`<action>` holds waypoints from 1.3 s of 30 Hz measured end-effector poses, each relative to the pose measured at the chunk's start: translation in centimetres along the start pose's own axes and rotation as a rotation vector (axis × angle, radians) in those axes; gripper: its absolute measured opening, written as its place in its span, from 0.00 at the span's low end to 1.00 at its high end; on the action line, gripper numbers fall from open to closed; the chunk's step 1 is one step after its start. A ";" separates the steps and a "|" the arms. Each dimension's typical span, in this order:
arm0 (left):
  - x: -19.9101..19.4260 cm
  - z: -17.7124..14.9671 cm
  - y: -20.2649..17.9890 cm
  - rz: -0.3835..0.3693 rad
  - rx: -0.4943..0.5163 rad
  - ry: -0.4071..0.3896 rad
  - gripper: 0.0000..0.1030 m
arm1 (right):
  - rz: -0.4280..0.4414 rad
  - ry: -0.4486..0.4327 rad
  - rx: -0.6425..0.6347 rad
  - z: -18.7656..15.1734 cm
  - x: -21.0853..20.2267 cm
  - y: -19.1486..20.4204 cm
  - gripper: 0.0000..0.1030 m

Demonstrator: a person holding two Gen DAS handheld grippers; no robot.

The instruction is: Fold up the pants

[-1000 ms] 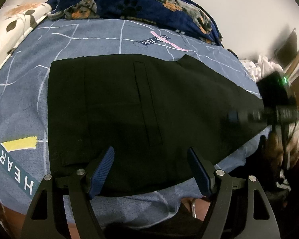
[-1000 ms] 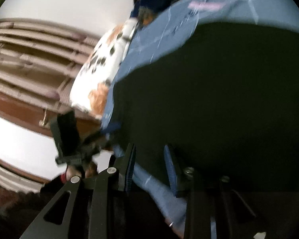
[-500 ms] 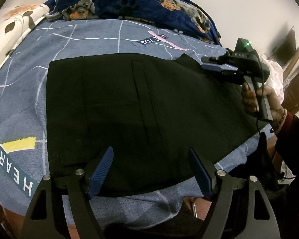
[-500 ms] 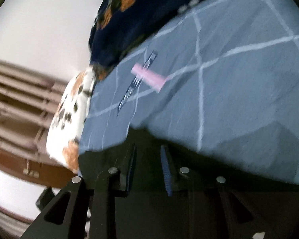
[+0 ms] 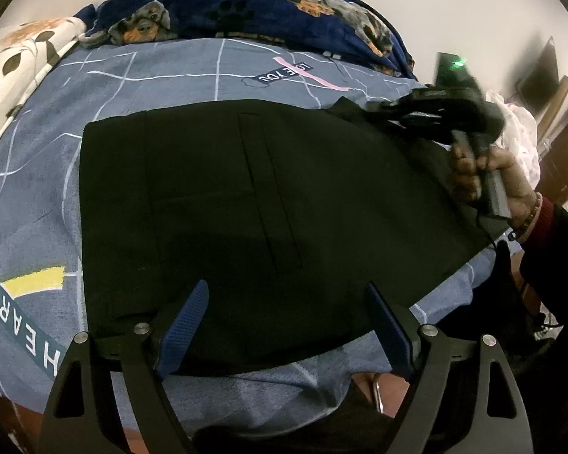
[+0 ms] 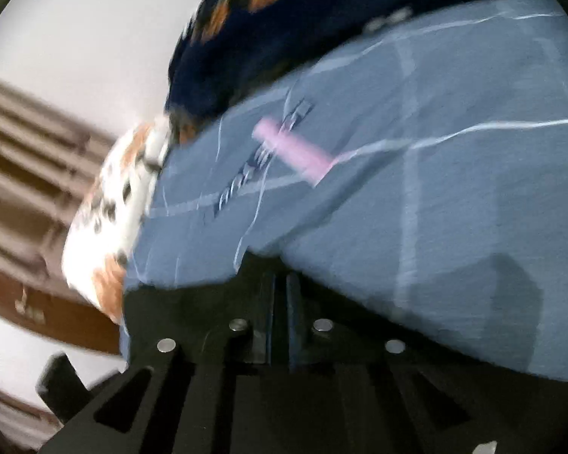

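Observation:
Black pants point(image 5: 246, 208) lie flat and folded lengthwise on the blue bedsheet point(image 5: 170, 75). My left gripper point(image 5: 287, 302) hovers over their near edge; its jaws are opening wide and the blue pads press on nothing. My right gripper point(image 5: 382, 108), held by a person's hand point(image 5: 503, 174), sits at the pants' far right corner. In the right wrist view that gripper point(image 6: 280, 287) has its jaws closing, almost together, with the edge of the black pants point(image 6: 193, 302) pinched and bunched up at the fingertips.
A dark blue dog-print blanket point(image 5: 246, 3) is heaped along the far side of the bed. A white floral pillow point(image 5: 22, 49) lies at the far left. Bedsheet shows all round the pants. Wooden furniture point(image 6: 26, 174) stands beyond the bed.
My right gripper swept from the bed's right edge to the pants' far right corner and its jaws closed onto the fabric there. My left gripper stayed put, its jaws a little wider.

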State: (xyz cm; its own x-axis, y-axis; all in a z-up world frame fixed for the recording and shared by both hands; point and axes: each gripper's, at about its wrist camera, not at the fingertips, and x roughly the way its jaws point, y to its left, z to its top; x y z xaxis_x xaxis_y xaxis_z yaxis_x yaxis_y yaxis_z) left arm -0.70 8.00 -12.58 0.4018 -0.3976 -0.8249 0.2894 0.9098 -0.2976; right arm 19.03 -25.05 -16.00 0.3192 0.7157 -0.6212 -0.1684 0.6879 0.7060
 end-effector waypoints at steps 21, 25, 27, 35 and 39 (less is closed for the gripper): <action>0.5 0.2 -0.6 0.032 0.035 0.021 0.86 | -0.225 -0.360 0.335 -7.4 -25.0 -20.0 0.08; 0.7 0.2 -0.8 0.046 0.043 0.026 0.86 | -0.266 -0.449 0.408 -8.7 -29.8 -23.5 0.09; 0.8 0.3 -0.9 0.053 0.048 0.029 0.86 | -0.263 -0.508 0.465 -10.1 -32.7 -25.9 0.10; 1.0 0.3 -1.2 0.075 0.059 0.039 0.88 | -0.309 -0.718 0.629 -15.2 -41.1 -30.9 0.10; 1.2 0.3 -1.4 0.083 0.069 0.042 0.90 | -0.292 -0.820 0.724 -18.2 -44.5 -32.7 0.23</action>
State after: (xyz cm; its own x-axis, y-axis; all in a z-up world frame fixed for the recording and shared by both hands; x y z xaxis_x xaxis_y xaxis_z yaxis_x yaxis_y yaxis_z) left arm -0.36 6.21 -12.97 0.3906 -0.3144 -0.8652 0.3159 0.9286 -0.1948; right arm -6.68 -77.25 -17.65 0.8181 0.0607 -0.5718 0.5070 0.3929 0.7671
